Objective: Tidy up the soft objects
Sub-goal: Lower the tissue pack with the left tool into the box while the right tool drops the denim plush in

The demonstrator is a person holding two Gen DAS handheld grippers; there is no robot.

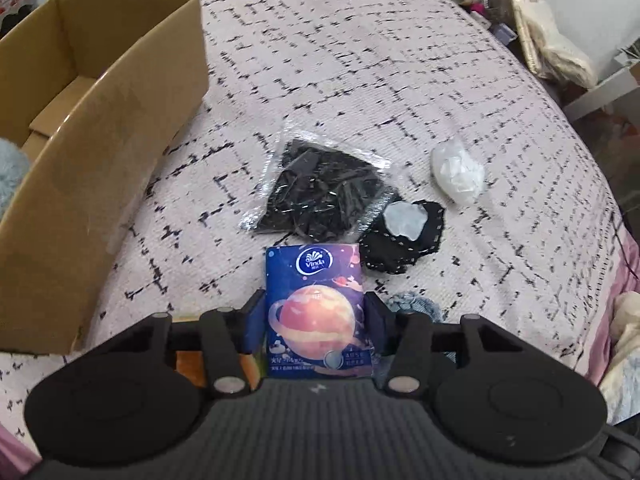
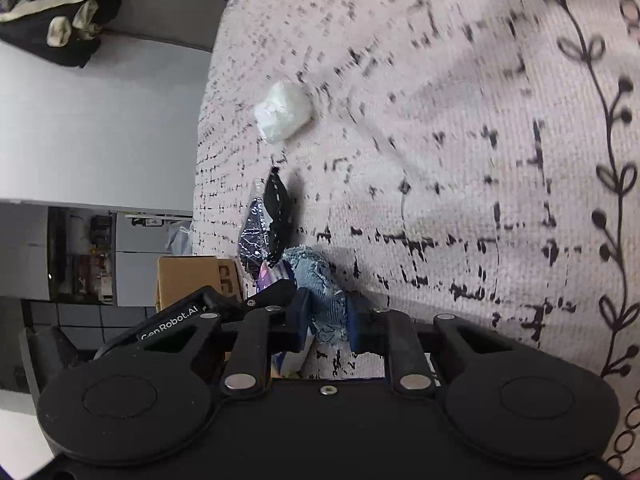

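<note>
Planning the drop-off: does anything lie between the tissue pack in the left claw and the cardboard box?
Nothing visible does. The tissue pack sits between the left claw's fingers, and the cardboard box stands open to its left across bare blanket. The bagged black item and black cloth lie ahead, off that path.

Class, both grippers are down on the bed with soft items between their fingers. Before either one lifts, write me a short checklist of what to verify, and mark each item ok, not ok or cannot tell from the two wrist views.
1. Left gripper closed on the tissue pack: ok, fingers sit against both sides.
2. Right gripper closed on the denim piece: ok, cloth is pinched.
3. Box open to receive: ok.
4. Room left in the box: ok, bare floor shows.
5. Grips firm enough to lift: cannot tell.
6. Black pouch, black cloth, white wad clear of the grips: ok.
</note>
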